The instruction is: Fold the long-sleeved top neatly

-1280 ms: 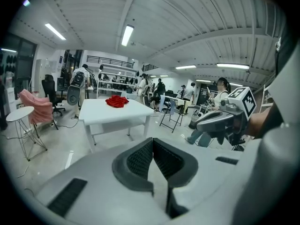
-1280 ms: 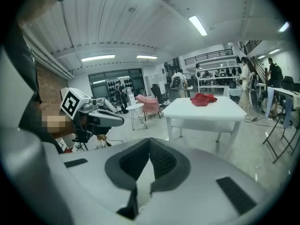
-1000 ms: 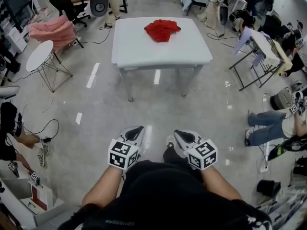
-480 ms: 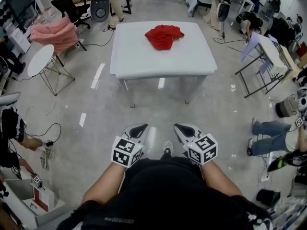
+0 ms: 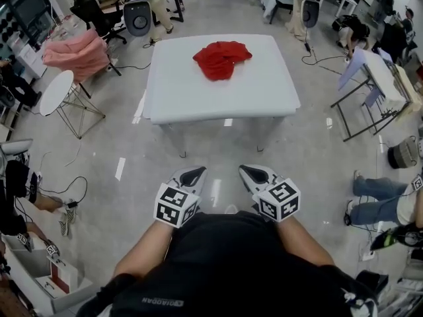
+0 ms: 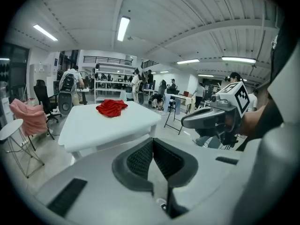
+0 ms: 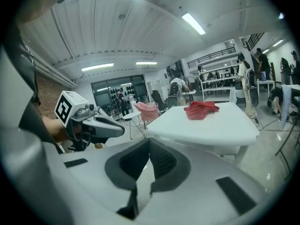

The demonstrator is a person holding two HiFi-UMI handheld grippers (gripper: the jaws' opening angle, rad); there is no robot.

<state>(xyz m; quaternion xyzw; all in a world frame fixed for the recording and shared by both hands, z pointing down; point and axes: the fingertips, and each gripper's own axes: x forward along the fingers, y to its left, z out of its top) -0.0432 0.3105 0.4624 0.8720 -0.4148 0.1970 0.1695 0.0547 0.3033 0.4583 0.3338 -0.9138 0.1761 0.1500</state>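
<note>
The long-sleeved top (image 5: 222,58), red, is found lying in a crumpled heap on the white table (image 5: 218,96), about midway across its width and toward its far edge. No sleeve, collar or hem can be told apart in the heap. Nothing else is seen on the table top.

Bare polished floor (image 5: 218,154) lies between the table's near edge and the person. The left gripper (image 5: 192,175) and the right gripper (image 5: 253,174) are held side by side, low before the person's body, both pointed toward the table and well apart from it. In each gripper view the two jaws are seen pressed together with nothing between them; neither gripper carries anything.

Beyond the table, a pink cloth (image 5: 76,51) is draped over a chair at the left, with a small round side table (image 5: 56,83) beside it. A folding table (image 5: 377,78) stands at the right, and the legs of a seated person (image 5: 377,183) are noted on the floor nearby.

The step in hand is judged to be the approach to the work surface; no fold has been made and the garment is untouched. For the next move, the table's near edge must be reached, both pairs of jaws must be opened, and the heap must be taken at two separate points so that it can be drawn out flat. Only when the sleeves and hem have been laid out can a neat fold be begun.
</note>
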